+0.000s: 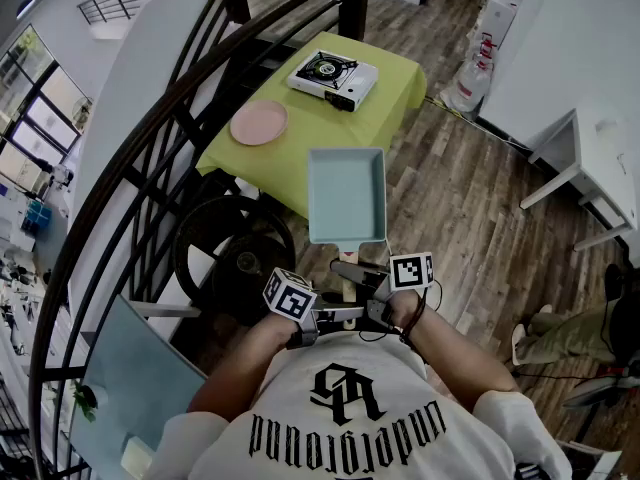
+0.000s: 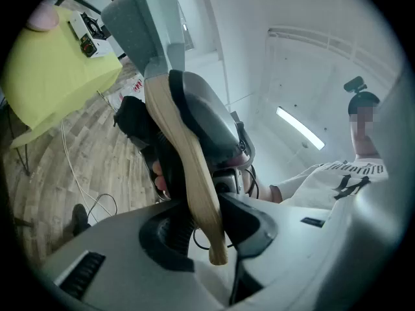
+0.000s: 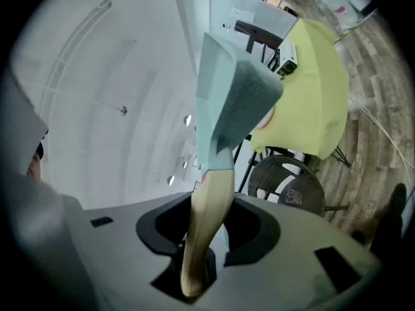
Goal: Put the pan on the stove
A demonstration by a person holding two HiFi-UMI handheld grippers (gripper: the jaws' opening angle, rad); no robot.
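White T-shirt [image 1: 345, 423] with bold black lettering. The left tongs [image 2: 206, 229] and right tongs [image 3: 206, 238] have pale grey shells with black inner pads. Each carries a white cube [image 1: 290, 295] printed with black square markers.

Fig.: Table [image 1: 300, 168], near half of cloth bare; approach open from rt over wood floor [image 1: 470, 198]. Obstacles: pink plate [image 1: 259, 122] lt, stove [image 1: 333, 76] far end, curved railing [image 1: 196, 68] & wicker chair [image 1: 235, 253] lt.

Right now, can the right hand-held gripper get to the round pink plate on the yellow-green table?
Probably not. The right hand-held gripper is clamped on the wooden handle of the pale blue rectangular pan, and the round pink plate lies well beyond it.
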